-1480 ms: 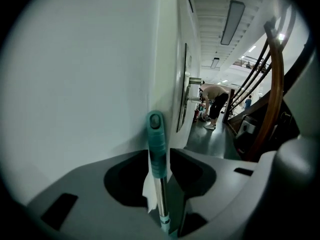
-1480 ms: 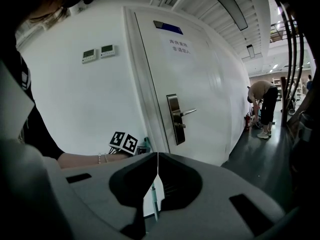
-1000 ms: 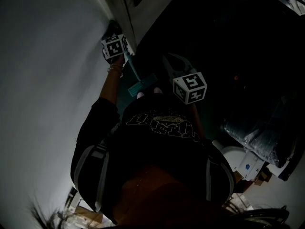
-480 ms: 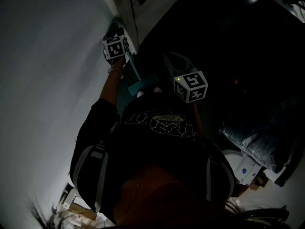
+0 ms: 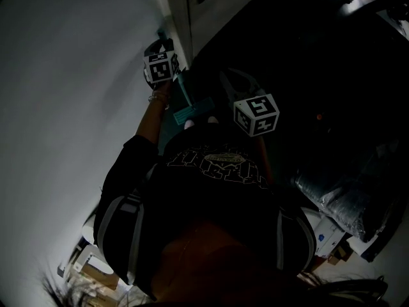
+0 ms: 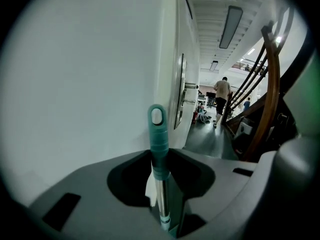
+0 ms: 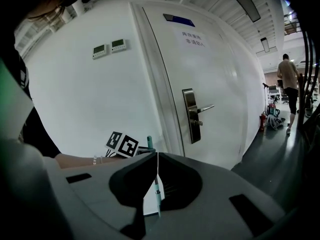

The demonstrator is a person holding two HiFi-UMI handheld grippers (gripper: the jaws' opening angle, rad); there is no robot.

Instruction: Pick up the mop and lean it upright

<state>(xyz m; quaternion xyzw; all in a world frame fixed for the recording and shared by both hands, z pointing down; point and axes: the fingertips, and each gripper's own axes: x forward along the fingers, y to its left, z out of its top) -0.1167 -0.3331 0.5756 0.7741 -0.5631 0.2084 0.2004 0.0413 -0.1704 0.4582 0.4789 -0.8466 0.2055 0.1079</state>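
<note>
- White wall (image 5: 64,107) ran along the left, with a closed door (image 7: 200,84) farther on. The floor was dark.
- Left gripper (image 6: 159,156) was clamped on the mop handle (image 6: 157,129) near its top end. Right gripper (image 7: 157,154) had its jaws together, empty, apart from the mop.
- The mop stood near upright beside the wall, its head (image 5: 192,112) down by the person's feet.
- Judged step: leaning. The next move calls for settling the handle against the wall, then easing the jaws apart.
- Boxes (image 5: 92,270) lay at the near left; their contents were not discernible.
</note>
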